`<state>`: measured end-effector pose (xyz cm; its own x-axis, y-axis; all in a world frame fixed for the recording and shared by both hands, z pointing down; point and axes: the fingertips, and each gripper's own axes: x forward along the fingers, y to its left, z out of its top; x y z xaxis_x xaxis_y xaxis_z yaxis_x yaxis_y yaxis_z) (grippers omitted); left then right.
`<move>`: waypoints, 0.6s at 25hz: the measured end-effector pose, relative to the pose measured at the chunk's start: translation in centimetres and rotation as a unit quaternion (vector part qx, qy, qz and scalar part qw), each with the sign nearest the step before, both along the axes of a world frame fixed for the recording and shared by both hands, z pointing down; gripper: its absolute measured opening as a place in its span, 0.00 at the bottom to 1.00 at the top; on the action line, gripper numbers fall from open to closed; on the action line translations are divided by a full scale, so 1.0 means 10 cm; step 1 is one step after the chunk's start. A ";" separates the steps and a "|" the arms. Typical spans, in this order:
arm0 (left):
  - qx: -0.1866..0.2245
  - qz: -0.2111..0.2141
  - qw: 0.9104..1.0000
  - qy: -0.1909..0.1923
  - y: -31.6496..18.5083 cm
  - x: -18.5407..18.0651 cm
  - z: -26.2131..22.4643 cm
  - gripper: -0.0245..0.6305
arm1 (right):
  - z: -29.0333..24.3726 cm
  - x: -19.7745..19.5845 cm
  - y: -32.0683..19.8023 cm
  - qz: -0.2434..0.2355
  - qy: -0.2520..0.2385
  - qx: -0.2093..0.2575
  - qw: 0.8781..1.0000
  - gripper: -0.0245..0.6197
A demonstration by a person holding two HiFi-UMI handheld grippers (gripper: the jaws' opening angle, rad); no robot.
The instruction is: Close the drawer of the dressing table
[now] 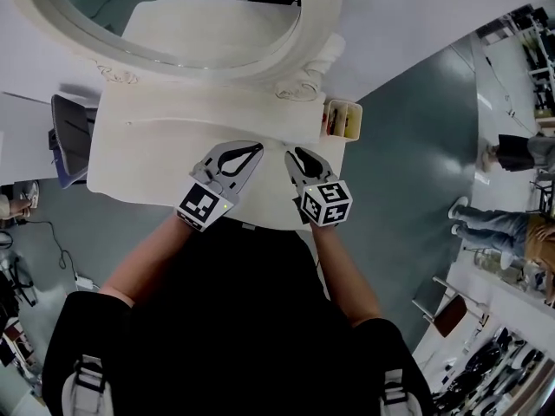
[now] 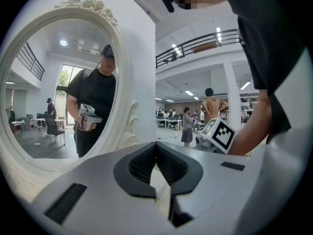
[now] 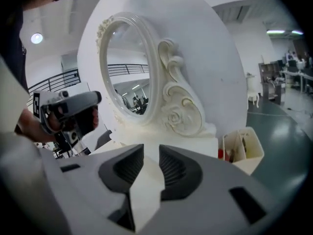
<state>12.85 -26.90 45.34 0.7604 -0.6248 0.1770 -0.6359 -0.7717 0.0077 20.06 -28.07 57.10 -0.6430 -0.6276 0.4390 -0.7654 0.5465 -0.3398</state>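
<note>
The white dressing table (image 1: 165, 150) with its oval mirror (image 1: 305, 33) stands right in front of me. Both grippers hover over the front part of its top. My left gripper (image 1: 257, 149) is shut with its tips touching and nothing between them (image 2: 156, 145). My right gripper (image 1: 293, 156) is beside it, its jaws a little apart and empty (image 3: 151, 148). A small white open box with dividers (image 1: 342, 120) sticks out at the table's right end, with red items inside (image 3: 243, 148). No drawer front shows below the table's front edge.
A grey chair (image 1: 69, 137) stands against the table's left end. People (image 1: 512, 154) stand on the shiny grey floor to the right, near shelves and furniture (image 1: 486, 354). A cable (image 1: 52, 241) lies on the floor at the left.
</note>
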 end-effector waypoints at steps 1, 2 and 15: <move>0.000 0.003 1.000 0.000 0.00 0.02 -0.01 0.03 | -0.13 0.00 0.00 -0.003 0.000 0.015 1.000 0.19; 0.002 0.006 1.000 -0.001 0.00 0.04 -0.02 0.03 | -0.27 0.01 0.01 -0.005 -0.001 0.031 1.000 0.19; 0.031 0.030 0.999 0.017 0.06 0.20 -0.36 0.03 | -1.43 0.17 0.21 0.004 -0.004 0.176 0.984 0.11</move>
